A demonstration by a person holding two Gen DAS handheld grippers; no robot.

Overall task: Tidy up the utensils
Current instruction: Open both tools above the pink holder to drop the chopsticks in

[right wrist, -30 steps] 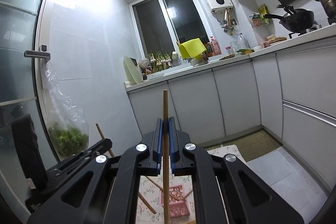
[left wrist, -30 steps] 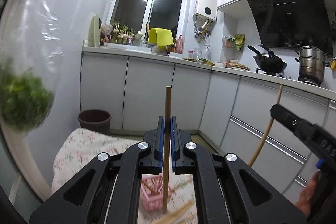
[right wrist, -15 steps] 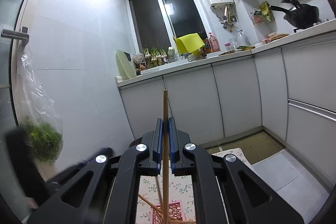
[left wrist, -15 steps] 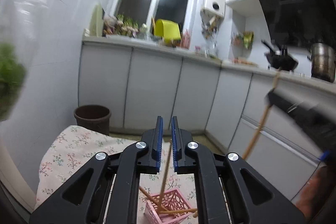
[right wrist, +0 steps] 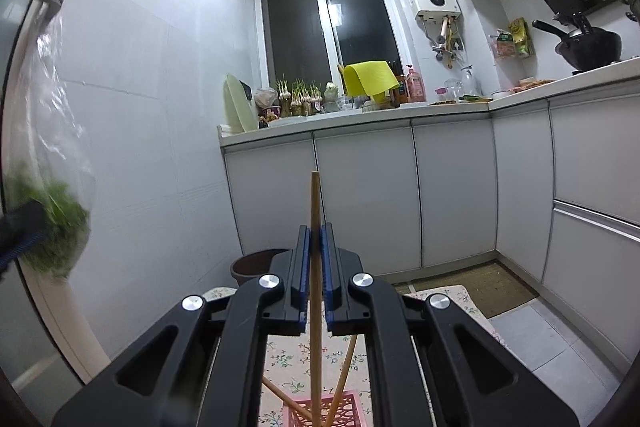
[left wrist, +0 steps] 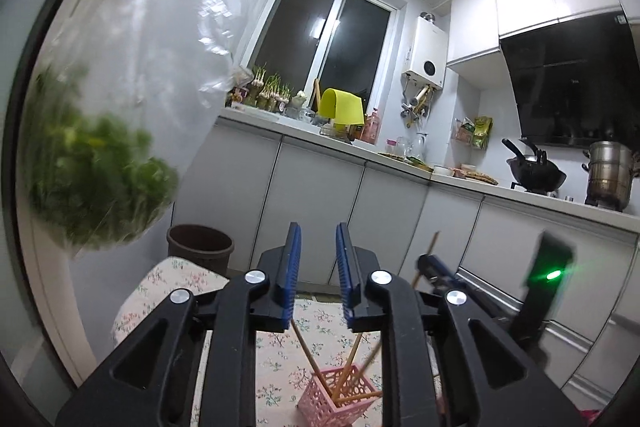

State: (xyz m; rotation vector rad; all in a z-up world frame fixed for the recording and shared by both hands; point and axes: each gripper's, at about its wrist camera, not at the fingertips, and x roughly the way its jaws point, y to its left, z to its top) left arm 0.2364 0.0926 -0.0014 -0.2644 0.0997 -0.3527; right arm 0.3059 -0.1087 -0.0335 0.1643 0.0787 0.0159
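**Left jaws parted over the basket, right jaws pinching a chopstick**

Left wrist view first: the left gripper [left wrist: 318,267] points level across the kitchen, its blue-padded jaws spread with nothing between them; they have just been opening. Below and in front sits the pink basket [left wrist: 338,397], a small square holder with lattice walls, standing on a floral tablecloth [left wrist: 280,347]. Three thin wooden chopsticks [left wrist: 348,359] lean in it, light brown and plain, fanning out at different slants, one nearly flat across the rim. Off to the right, the right gripper [left wrist: 430,267] comes into frame, blurred, with a chopstick poking up from it. A clear bag of greens [left wrist: 100,183] hangs at the left, blurred too, and a brown bin [left wrist: 200,247] stands by the cabinets.

Over to the right wrist view: the right gripper [right wrist: 316,251] has its jaws pressed on a single chopstick [right wrist: 315,203], held upright, a straight, slim, pale wooden stick. Its top rises clear above the pads; its lower end runs down into the pink basket [right wrist: 348,411] at the bottom edge. Two more sticks lean there, crossing behind it. The floral cloth [right wrist: 288,355] spreads beneath.
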